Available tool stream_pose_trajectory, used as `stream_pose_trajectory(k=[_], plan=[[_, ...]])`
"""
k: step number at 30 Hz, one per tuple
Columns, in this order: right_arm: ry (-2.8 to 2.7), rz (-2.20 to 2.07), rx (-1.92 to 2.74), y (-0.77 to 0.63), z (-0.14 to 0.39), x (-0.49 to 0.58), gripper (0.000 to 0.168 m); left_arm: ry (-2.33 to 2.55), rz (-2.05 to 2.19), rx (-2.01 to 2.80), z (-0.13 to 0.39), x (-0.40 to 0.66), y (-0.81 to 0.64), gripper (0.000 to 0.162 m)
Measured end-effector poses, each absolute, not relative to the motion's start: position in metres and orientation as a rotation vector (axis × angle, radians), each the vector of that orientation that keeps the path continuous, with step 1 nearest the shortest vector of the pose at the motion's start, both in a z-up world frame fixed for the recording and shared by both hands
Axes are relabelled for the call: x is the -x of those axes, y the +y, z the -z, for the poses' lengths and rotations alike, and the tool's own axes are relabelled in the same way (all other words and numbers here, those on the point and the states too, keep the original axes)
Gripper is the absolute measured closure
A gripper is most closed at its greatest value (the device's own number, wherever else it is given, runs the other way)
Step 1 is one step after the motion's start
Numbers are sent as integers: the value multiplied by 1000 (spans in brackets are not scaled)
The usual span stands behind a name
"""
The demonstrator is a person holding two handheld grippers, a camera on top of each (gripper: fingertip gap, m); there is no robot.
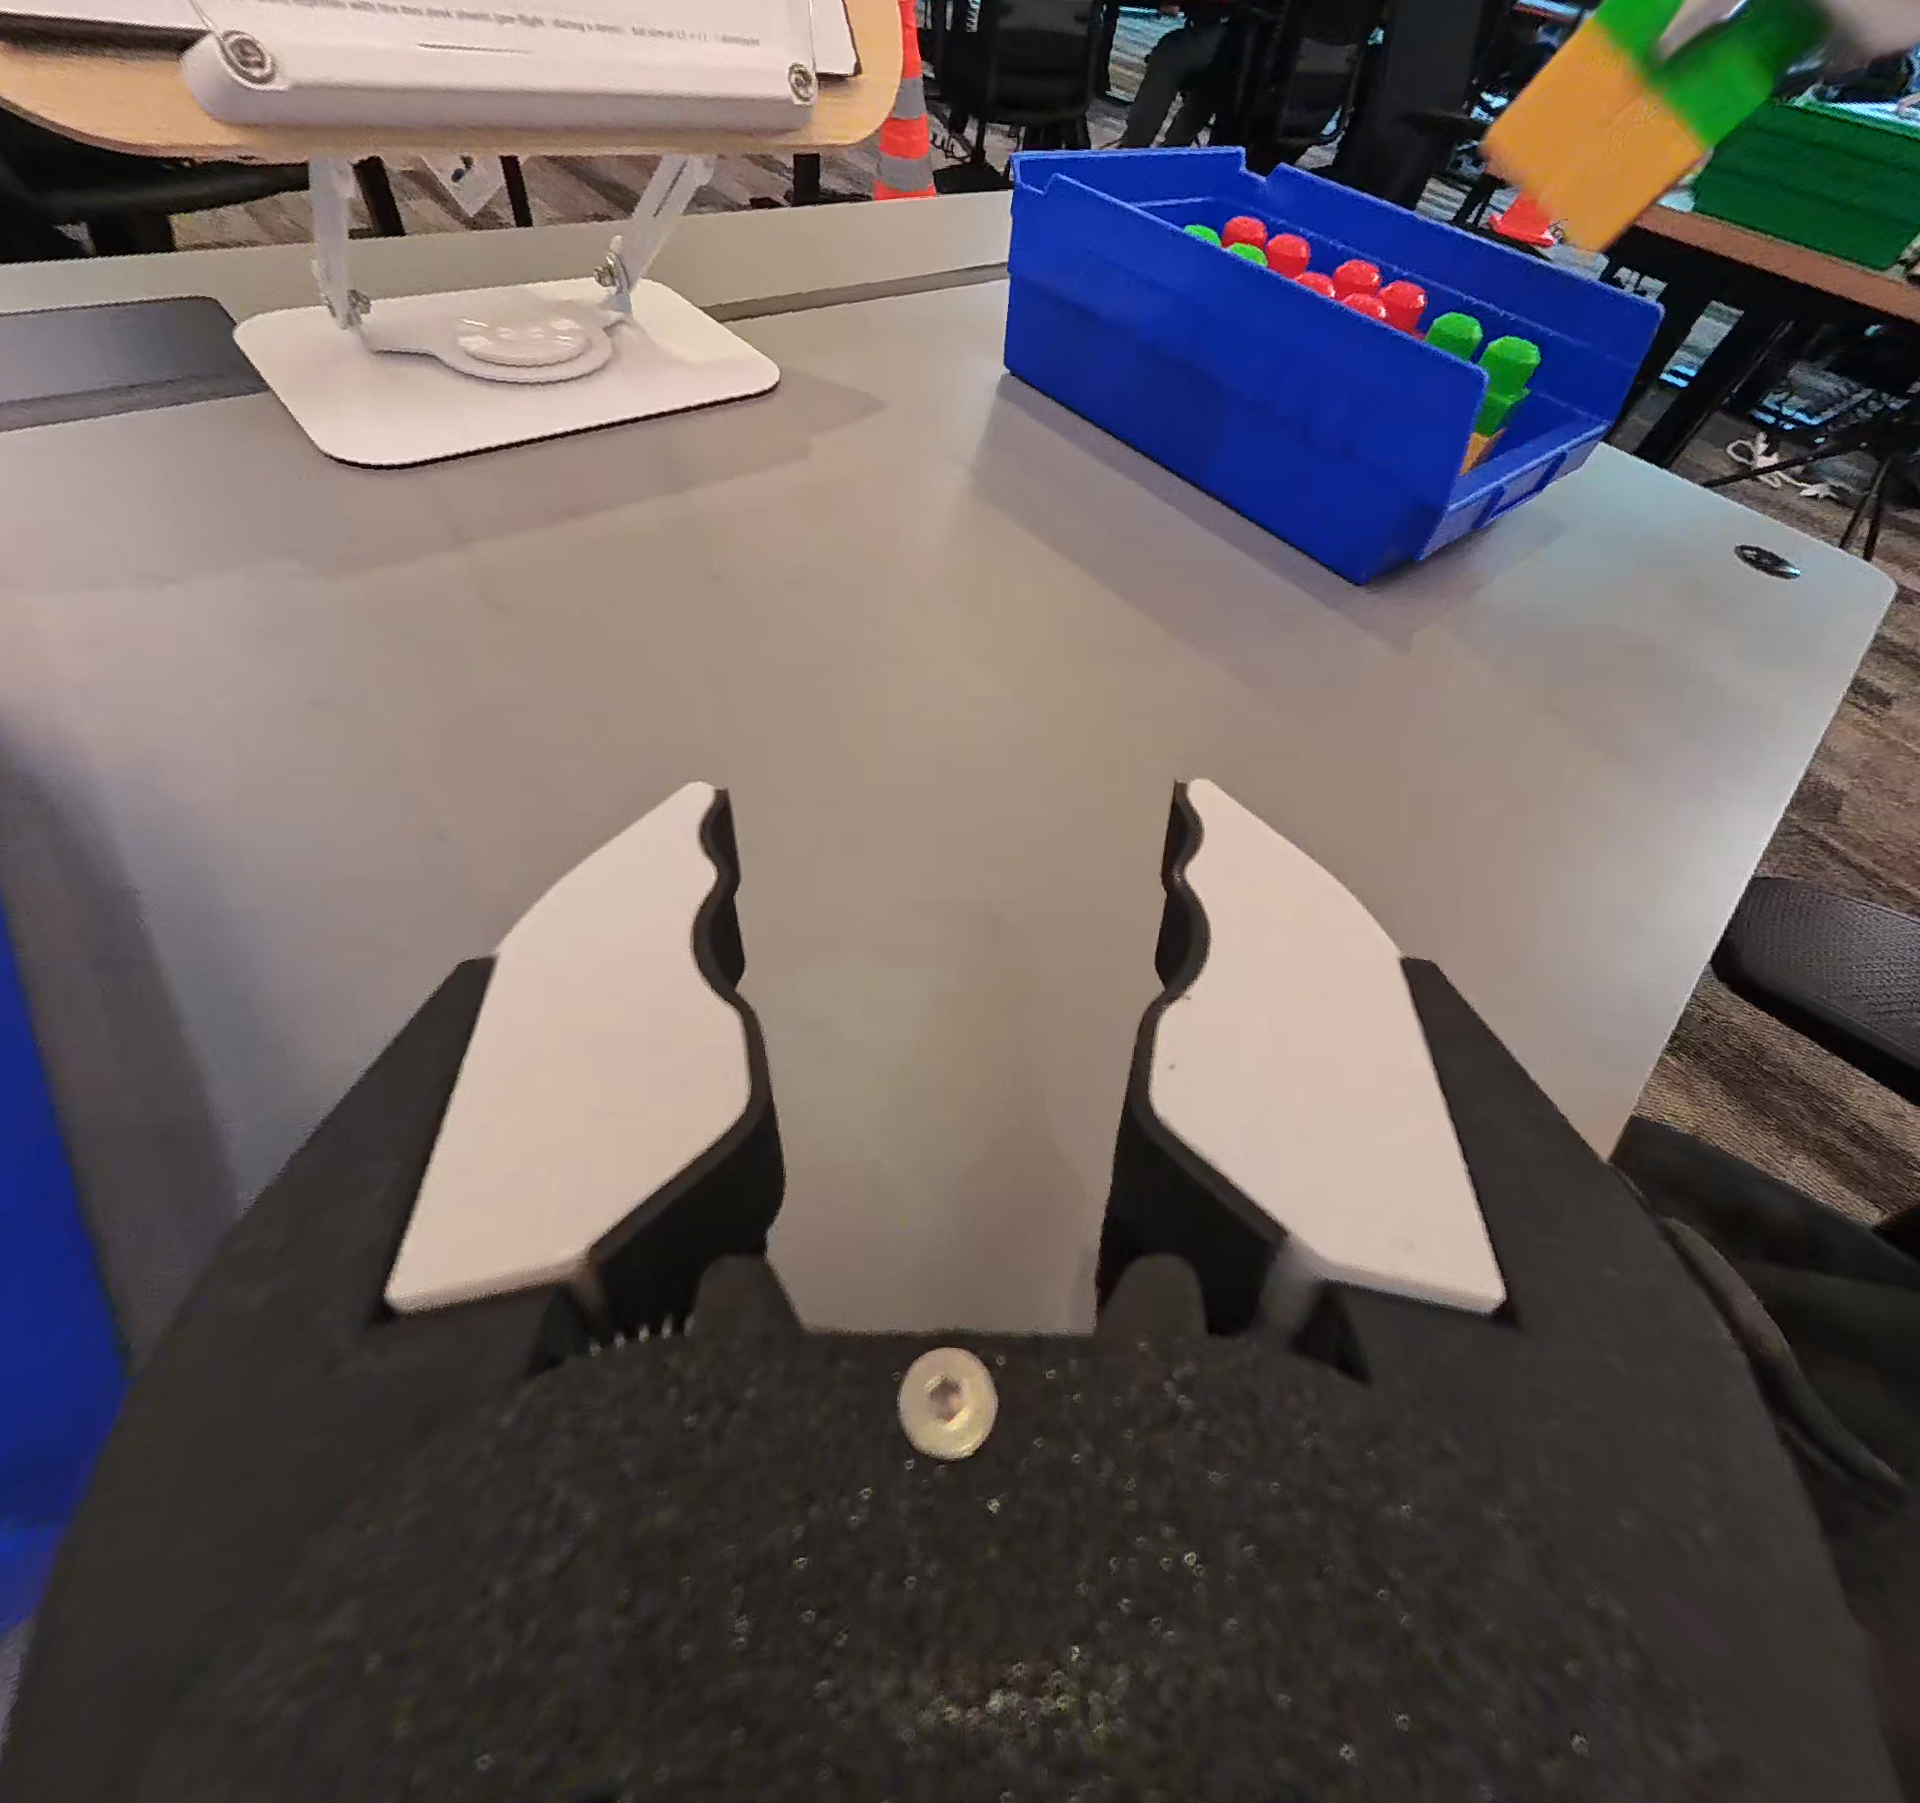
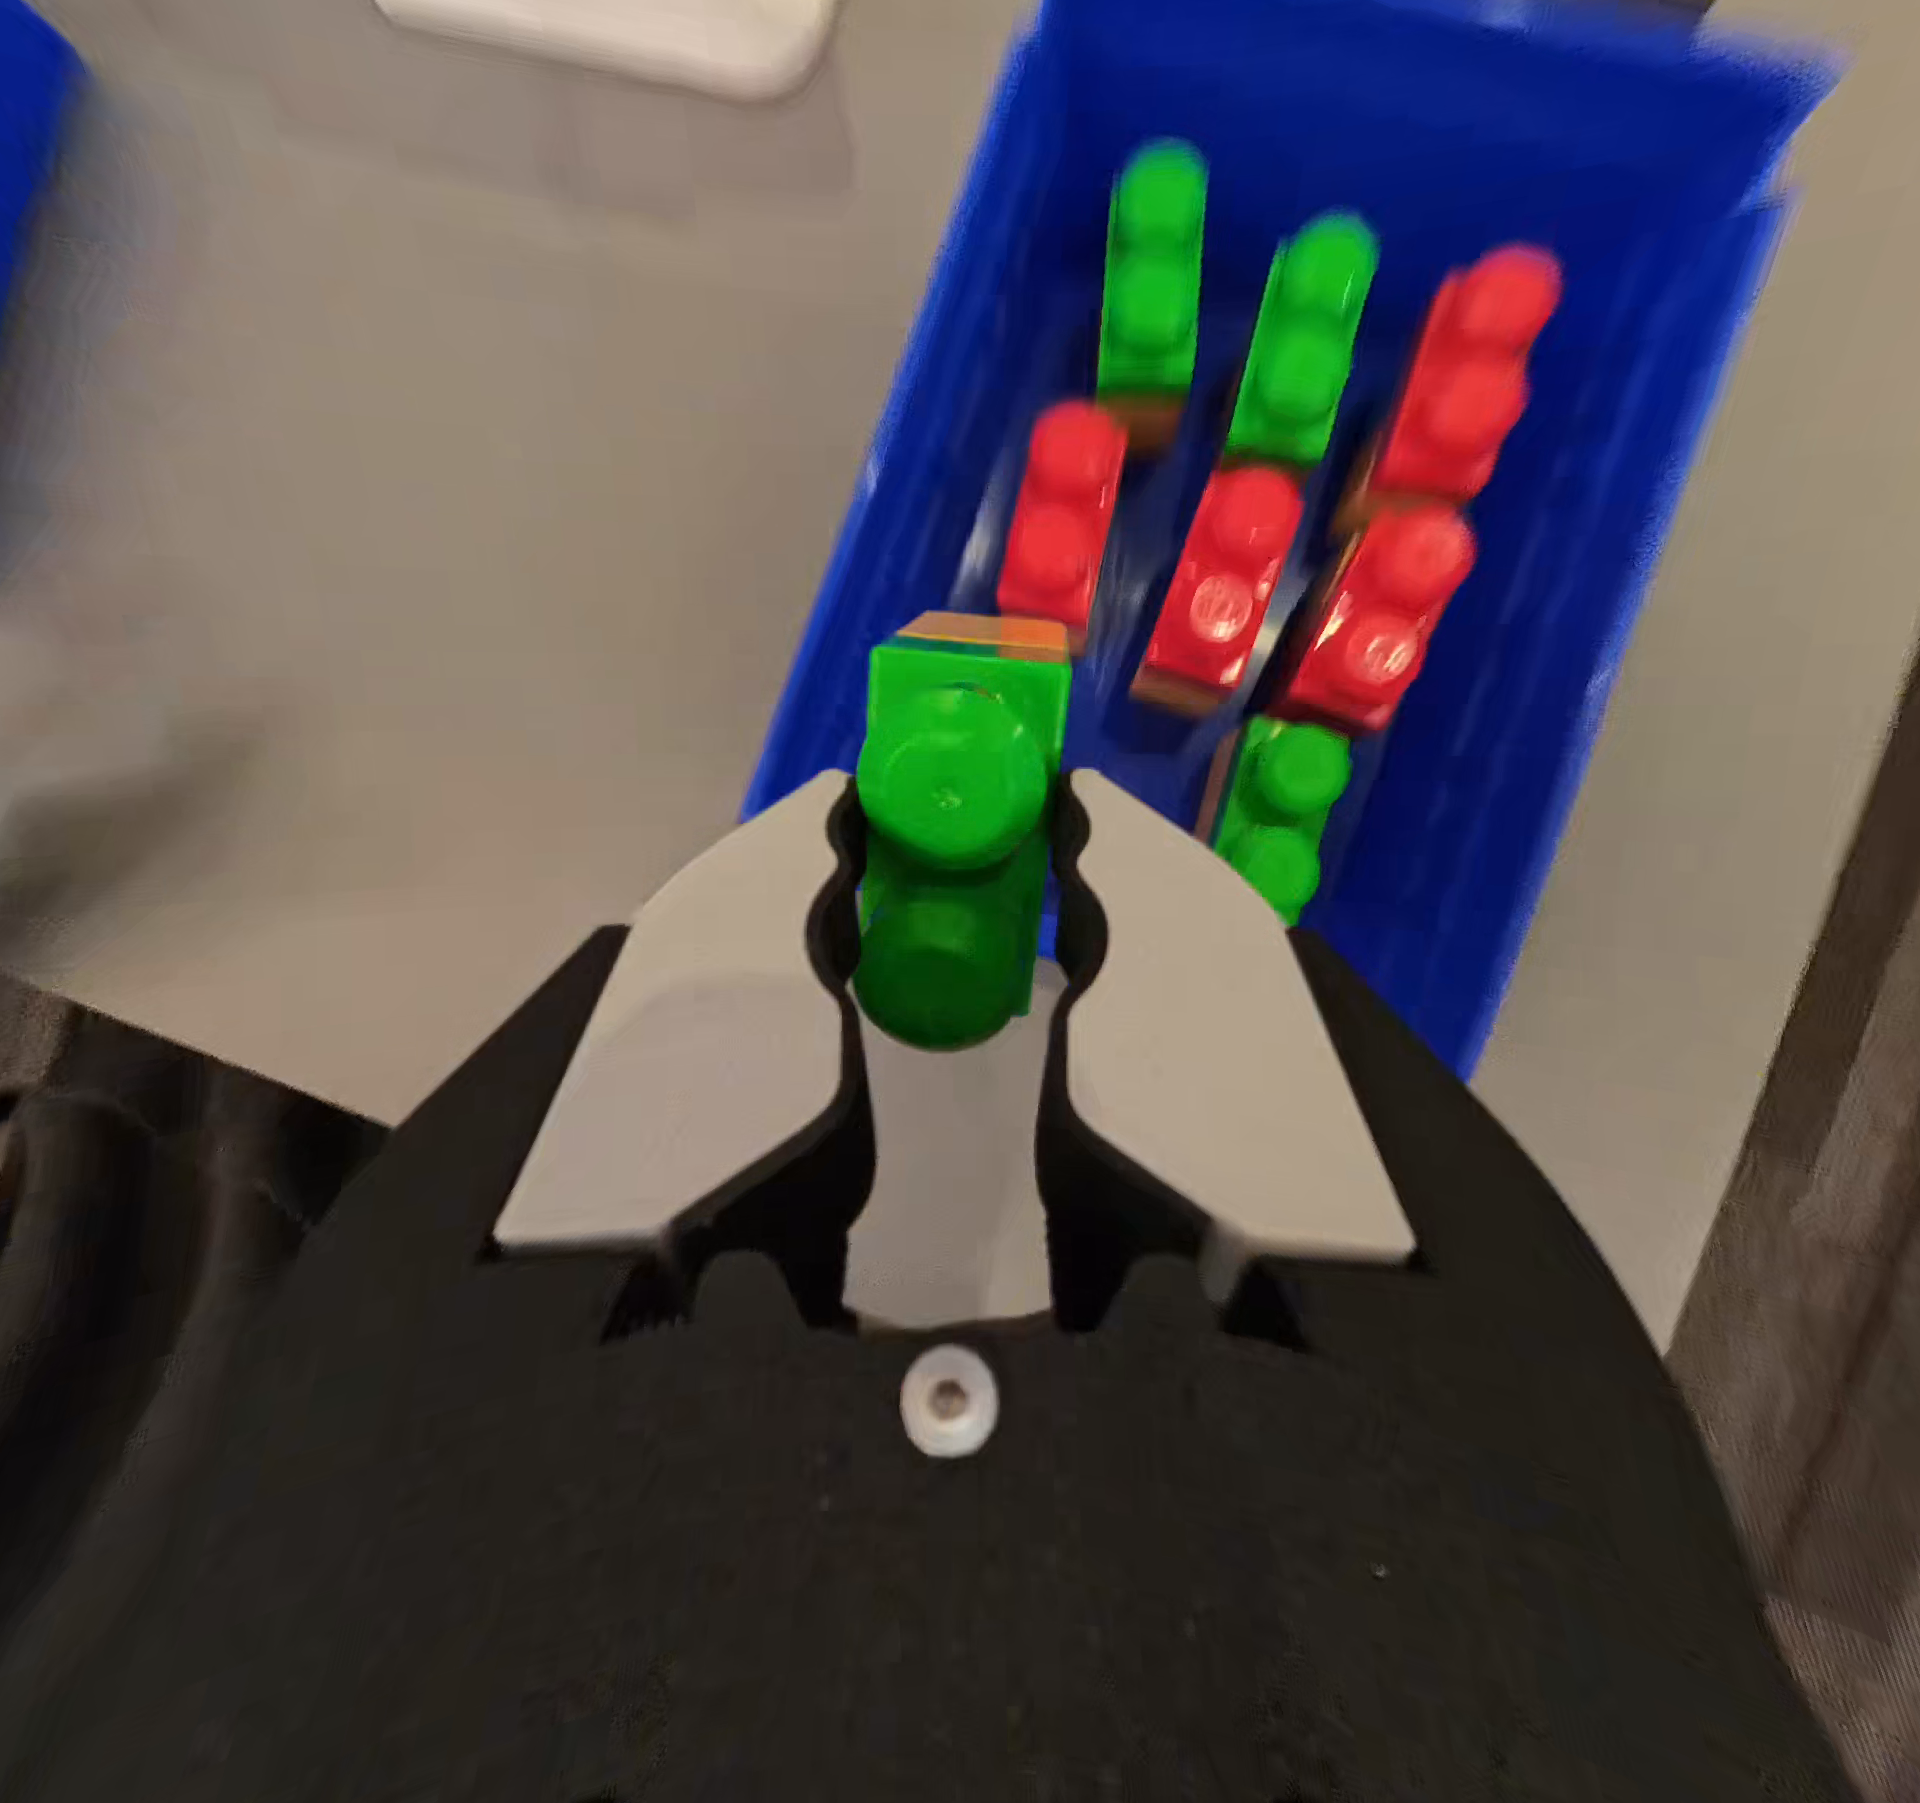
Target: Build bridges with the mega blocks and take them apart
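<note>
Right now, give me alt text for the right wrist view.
The right hand-held gripper is shut on a green block, held above the grey table. Just beyond it, a blue bin holds more red and green blocks.

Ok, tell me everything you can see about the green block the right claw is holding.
The green block is glossy plastic with two round studs facing the camera and an orange underside. The right claw is shut on its sides, holding it in the air above the near-left corner of the blue bin. Only the claw touches it. It looks motion-blurred.
</note>
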State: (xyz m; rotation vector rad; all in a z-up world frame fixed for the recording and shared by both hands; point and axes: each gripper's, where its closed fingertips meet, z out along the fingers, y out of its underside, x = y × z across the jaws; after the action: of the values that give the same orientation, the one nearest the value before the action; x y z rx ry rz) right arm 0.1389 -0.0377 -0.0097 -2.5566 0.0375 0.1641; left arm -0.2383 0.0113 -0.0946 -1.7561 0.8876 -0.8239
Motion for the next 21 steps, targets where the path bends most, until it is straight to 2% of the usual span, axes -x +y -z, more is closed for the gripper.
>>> stream_pose_trajectory(k=[4,9,18,19,21], plan=[[98,-106,2801,-27,78,-149,134,910,857,1754,90,230,8,85],[174,-44,2889,-17,124,-149,134,940,852,1708,76,221,3,87],[218,-69,2876,-11,147,-146,134,972,862,1726,83,210,5,87],[216,-66,2871,-11,147,-146,132,971,877,1734,85,209,6,87],[217,-71,2854,-12,144,-145,111,974,905,1750,88,206,6,87]])
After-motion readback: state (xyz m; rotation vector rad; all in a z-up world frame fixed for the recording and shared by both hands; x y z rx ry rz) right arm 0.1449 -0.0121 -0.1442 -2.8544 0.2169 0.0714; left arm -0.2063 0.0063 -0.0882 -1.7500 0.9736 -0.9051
